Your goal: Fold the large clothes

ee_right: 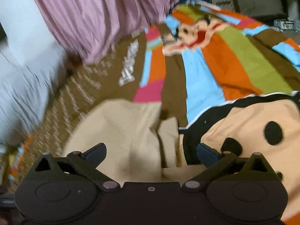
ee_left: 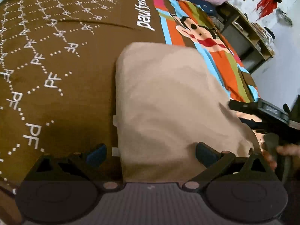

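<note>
Both claws stand wide open with nothing pinched: our left gripper (ee_left: 151, 152) straddles the near left edge of the folded beige garment (ee_left: 168, 101), while our right gripper (ee_right: 151, 153) hangs over its right side, one pad above the cloth, the other over the bedspread (ee_right: 211, 71). We see the garment lying on the brown part of the bed cover, its long axis running away from us towards the far edge. We judge both hands about equally near, so either could take the near hem.
</note>
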